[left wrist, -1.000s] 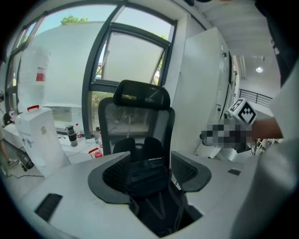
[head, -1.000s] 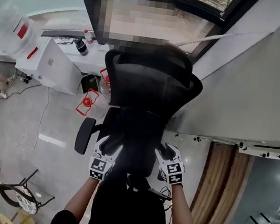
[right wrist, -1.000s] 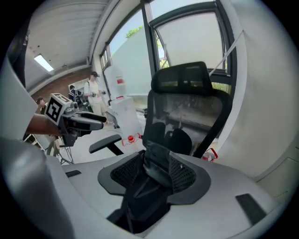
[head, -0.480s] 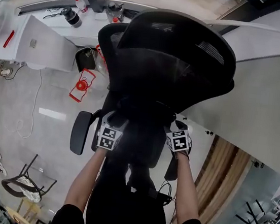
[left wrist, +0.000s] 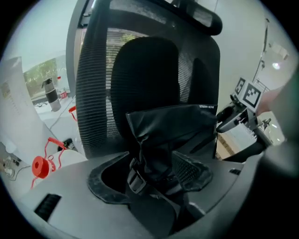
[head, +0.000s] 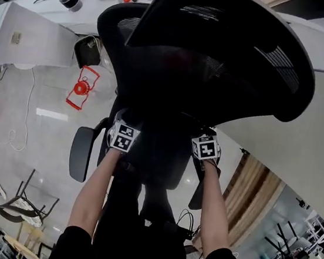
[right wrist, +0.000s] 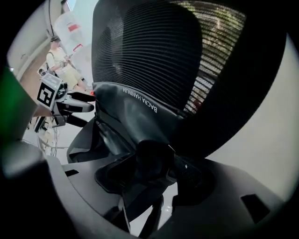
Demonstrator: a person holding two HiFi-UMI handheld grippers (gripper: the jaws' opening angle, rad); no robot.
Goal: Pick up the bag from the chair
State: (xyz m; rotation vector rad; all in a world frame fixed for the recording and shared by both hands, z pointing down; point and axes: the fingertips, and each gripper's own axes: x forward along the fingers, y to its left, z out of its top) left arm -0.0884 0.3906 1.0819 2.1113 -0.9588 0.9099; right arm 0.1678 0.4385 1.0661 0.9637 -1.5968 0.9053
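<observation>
Two clamps: left gripper [left wrist: 155,173] and right gripper [right wrist: 153,173] are squeezing their jaws onto the crumpled black fabric bag [left wrist: 174,125] before the black mesh chair [head: 219,56].

Smooth, slightly glossy bag [left wrist: 174,131]; matt mesh chair back [left wrist: 95,88].

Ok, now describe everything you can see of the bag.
The bag is black, of smooth, slightly shiny fabric that creases like soft leather or coated cloth. Small white lettering runs near its top edge, and a black strap with a plastic buckle hangs at one side. It stands upright in front of the chair's mesh back, bunched where the left gripper and the right gripper clamp it. Whether it touches the seat cannot be seen.
</observation>
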